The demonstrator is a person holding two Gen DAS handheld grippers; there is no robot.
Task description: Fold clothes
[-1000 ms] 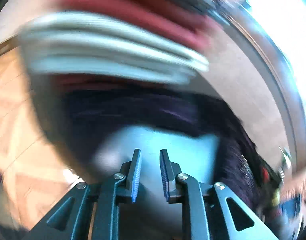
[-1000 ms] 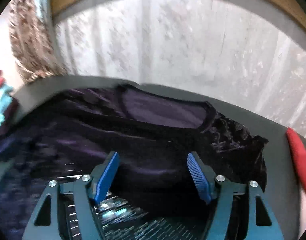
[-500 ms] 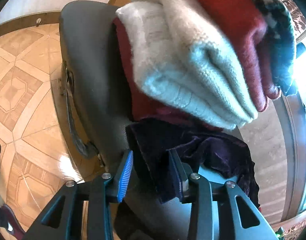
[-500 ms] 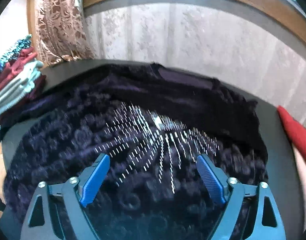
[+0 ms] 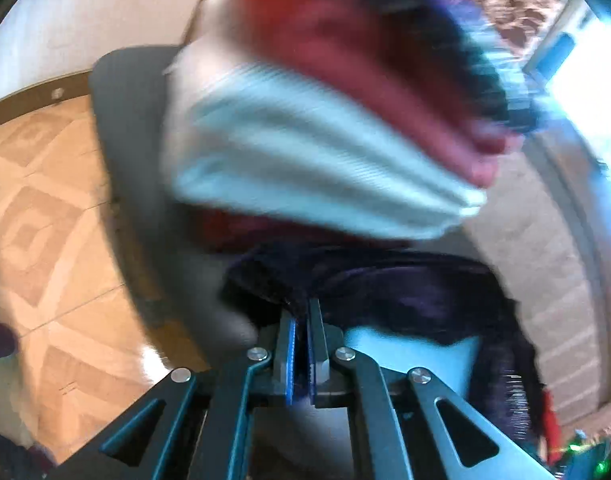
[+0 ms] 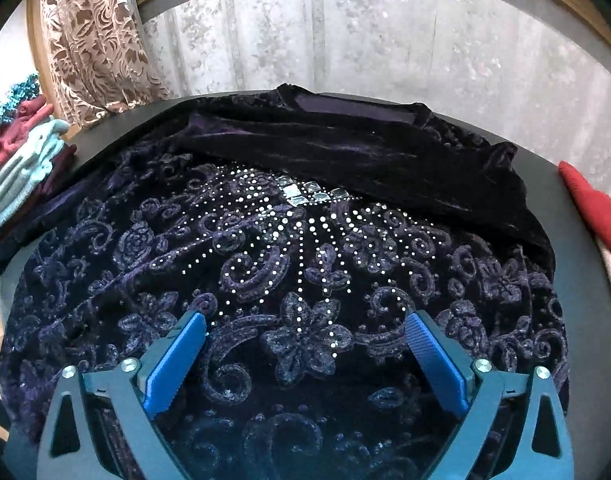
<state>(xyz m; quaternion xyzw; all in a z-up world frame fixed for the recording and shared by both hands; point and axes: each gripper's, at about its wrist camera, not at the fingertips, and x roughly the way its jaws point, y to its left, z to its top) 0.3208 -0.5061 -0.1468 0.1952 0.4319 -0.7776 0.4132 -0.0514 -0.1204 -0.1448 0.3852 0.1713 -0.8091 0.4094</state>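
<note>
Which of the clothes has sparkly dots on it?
The dark purple velvet top spread on the table. It alone has shiny studs and square gems fanning down its front; the folded clothes at the left and the red garment at the right are plain.

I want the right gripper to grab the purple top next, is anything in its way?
Nothing visible. The right gripper hangs open directly over the purple top, with no other thing between them. The folded stack sits off to the side.

Dark purple velvet top, raised swirls and flowers, silver studs fanning out. Stack: pale blue, maroon, teal. Red cloth. Floor: tan diamonds.
</note>
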